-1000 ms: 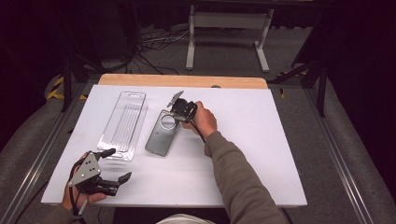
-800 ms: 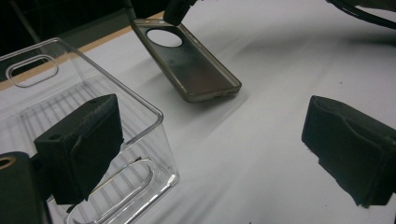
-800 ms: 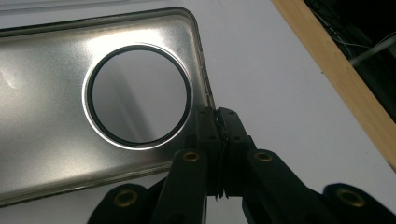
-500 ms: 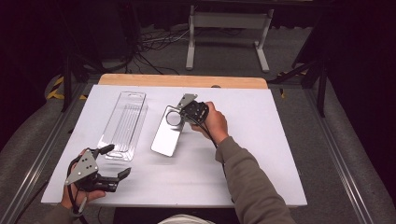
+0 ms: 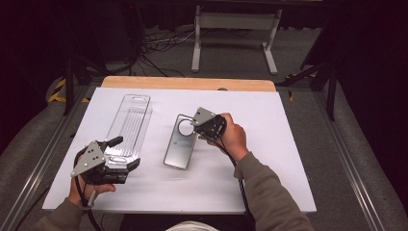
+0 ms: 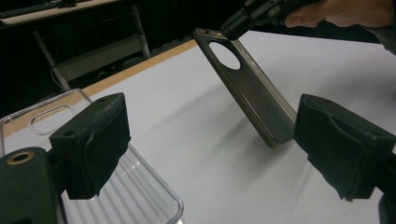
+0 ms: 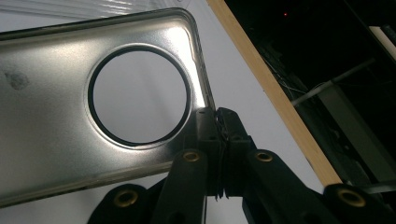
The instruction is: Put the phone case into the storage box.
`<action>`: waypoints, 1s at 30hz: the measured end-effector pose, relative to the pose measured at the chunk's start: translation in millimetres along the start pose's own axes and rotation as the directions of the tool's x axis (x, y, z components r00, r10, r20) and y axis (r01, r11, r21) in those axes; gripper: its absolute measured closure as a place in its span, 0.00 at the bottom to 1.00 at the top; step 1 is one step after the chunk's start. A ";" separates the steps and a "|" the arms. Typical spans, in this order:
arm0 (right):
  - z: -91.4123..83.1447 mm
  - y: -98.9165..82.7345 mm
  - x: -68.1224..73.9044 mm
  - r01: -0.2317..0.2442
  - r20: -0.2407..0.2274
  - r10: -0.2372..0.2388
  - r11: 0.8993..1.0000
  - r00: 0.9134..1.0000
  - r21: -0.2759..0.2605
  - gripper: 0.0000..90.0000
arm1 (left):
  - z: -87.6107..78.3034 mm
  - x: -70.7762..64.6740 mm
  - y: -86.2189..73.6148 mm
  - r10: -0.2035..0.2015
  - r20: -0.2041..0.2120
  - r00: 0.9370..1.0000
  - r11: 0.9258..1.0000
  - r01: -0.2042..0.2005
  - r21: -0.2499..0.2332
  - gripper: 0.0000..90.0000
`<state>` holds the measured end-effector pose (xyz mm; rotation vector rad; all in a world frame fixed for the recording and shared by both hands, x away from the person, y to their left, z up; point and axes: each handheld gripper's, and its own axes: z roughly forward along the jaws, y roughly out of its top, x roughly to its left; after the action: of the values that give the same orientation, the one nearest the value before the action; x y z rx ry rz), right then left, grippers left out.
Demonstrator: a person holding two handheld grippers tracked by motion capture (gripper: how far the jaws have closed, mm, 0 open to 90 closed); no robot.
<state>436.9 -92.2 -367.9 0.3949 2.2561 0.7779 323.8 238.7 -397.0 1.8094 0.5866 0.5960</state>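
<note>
High view: your right hand-held gripper (image 5: pixel 196 132) is clamped on the upper edge of the grey phone case (image 5: pixel 179 148), beside its round cutout. The case is tilted, its far end lifted, its near end down at the white counter (image 5: pixel 269 159). Your left hand-held gripper (image 5: pixel 126 153) sits well to the left of it, jaws apart, over the near end of the clear tray (image 5: pixel 129 124). Nothing is between those jaws.

Left gripper view: your two pads (image 6: pixel 95 140) stand wide, though they have just been closing a little, with only bare counter between them. The clear tray lies under the left pad. Ahead and to the right, the case (image 6: pixel 254 95) leans steeply, its lower corner just beside your right pad, its top pinched by the other hand-held gripper (image 6: pixel 233 25).

Right gripper view: your jaws are together on the case's thin rim (image 7: pixel 205 100), right by the round hole (image 7: pixel 140 95). The counter's wooden edge (image 7: pixel 275 93) runs to the right.
</note>
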 end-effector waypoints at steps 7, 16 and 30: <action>-21.0 -7.7 7.7 0.024 0.016 -0.024 0.999 1.000 -0.026 0.99 | 16.8 -1.2 9.5 0.006 0.020 1.000 1.000 -0.006 0.007 0.10; -37.3 -12.4 18.1 0.054 0.022 -0.052 0.997 0.998 -0.064 0.99 | 39.8 -3.3 18.2 0.017 0.041 0.999 0.999 -0.018 0.036 0.05; -46.5 -14.2 21.6 0.084 0.050 -0.079 0.993 0.996 -0.088 0.99 | 52.6 -4.9 40.0 0.025 0.059 0.998 1.000 -0.025 0.001 0.12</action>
<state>388.0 -112.2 -361.8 0.2739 2.1707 0.8161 358.6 187.1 -374.4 1.8323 0.5256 0.5564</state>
